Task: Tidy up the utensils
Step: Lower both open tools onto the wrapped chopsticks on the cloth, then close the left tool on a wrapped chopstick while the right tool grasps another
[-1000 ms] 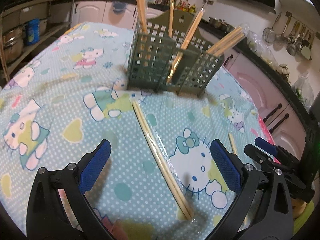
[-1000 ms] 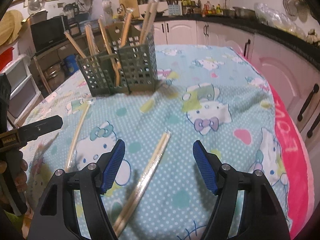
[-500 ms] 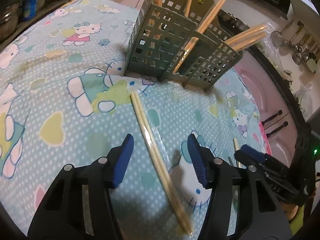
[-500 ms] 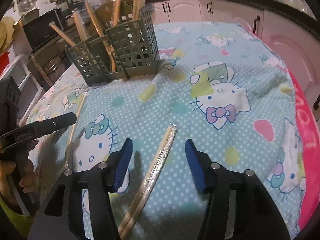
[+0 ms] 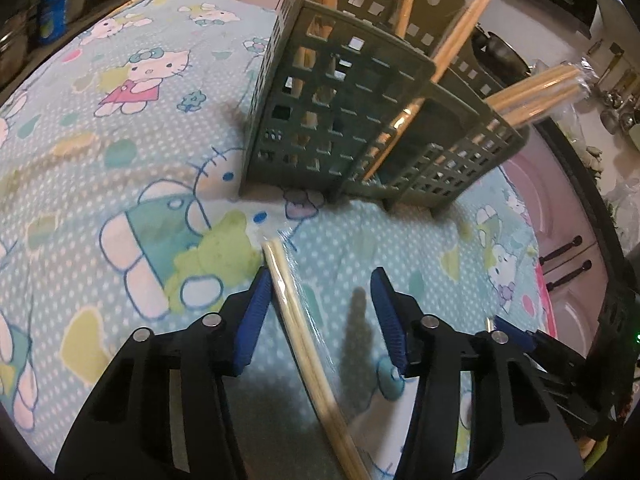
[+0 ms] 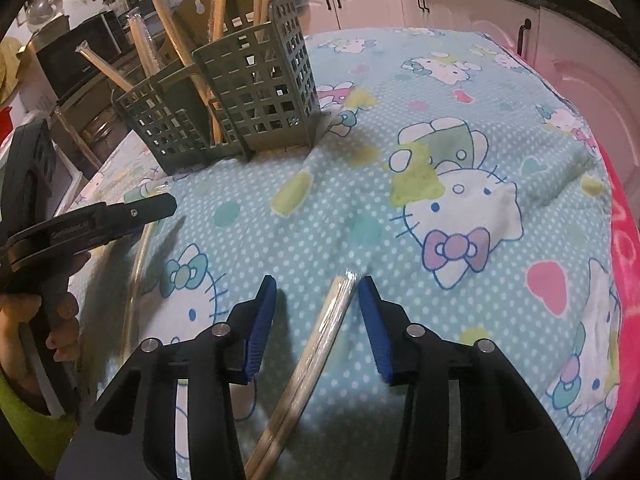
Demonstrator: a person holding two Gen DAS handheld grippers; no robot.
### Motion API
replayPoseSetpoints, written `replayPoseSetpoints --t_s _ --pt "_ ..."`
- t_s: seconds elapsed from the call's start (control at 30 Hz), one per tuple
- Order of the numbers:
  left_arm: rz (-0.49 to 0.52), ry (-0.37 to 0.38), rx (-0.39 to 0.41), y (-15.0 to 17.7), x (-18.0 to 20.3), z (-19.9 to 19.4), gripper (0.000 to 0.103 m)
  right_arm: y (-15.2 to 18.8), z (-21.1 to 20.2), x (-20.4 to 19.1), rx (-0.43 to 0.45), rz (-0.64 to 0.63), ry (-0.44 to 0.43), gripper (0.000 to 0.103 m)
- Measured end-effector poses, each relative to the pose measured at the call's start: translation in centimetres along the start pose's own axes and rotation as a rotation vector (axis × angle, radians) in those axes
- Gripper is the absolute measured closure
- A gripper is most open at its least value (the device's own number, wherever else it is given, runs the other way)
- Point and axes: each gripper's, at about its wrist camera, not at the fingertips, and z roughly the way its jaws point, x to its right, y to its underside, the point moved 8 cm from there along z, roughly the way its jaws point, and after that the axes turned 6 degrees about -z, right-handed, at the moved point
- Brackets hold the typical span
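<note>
With both sets of jaws just closing, half open and gripping nothing, our left gripper (image 5: 320, 312) and right gripper (image 6: 316, 316) straddle wrapped chopsticks (image 5: 304, 332) lying on the bench (image 6: 480, 128), whose slick sleeves could let them slip.

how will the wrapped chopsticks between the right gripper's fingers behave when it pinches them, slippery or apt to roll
Probably slippery: the wrapped chopsticks sit in a glossy clear sleeve that catches the light. The two thin round sticks may shift or roll inside it as the right gripper closes. They look stiff and light, so lifting from one end should likely tilt them, not bend them.
</note>
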Motion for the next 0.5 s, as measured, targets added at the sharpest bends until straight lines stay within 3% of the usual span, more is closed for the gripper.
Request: replayPoseSetpoints --t_s 0.13,0.2,0.33,0.5 --pt "0.007 -0.022 0.001 -0.7 -0.3 0.4 0.066 -0.5 0.4 0.0 -0.012 -0.018 0.024 0.075" --pt "0.015 -0.038 0.002 -1.0 -0.3 0.6 0.067 -0.7 0.5 0.1 -0.011 -0.021 0.029 0.086" --pt "0.021 -0.049 0.005 -1.7 -0.5 1.0 0.068 -1.4 0.5 -0.2 -0.008 -0.024 0.016 0.094" --pt "0.041 -0.101 0.017 -2.3 -1.1 1.0 0.088 -2.2 -0.3 -1.2 0.011 -0.037 -0.001 0.096"
